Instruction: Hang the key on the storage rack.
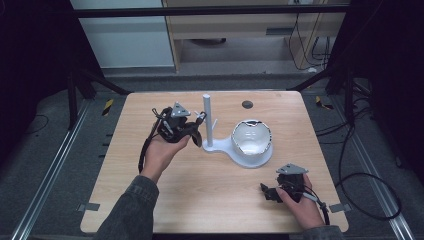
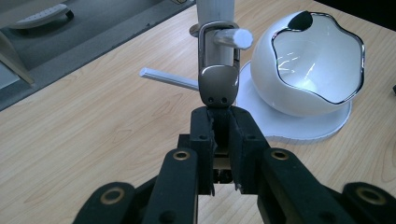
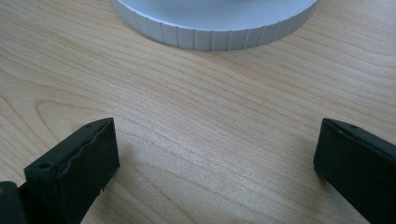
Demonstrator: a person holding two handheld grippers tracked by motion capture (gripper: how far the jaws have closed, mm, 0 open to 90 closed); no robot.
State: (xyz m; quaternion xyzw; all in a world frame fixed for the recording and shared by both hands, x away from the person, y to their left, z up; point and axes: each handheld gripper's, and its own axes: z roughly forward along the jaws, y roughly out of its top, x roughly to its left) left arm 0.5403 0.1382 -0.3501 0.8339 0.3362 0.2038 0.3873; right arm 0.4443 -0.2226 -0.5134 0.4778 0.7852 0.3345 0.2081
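1. Count: you hold two grippers; on the table (image 1: 150, 200) stand one white bowl (image 1: 252, 137), one white stand (image 1: 207, 122) with side pegs, and one metal clasp (image 2: 218, 70).
2. Pale wood tabletop; grey floor, cables and a cabinet lie beyond it.
3. Your left gripper (image 2: 223, 135) has its jaws clamped together on the clasp's lower end. The clasp's long axis runs away from your jaws, its loop around a peg (image 2: 231, 37) of the stand.
4. Your right gripper (image 1: 270, 192) rests near the stand's base (image 3: 215, 23), jaws wide apart, gripping nothing.
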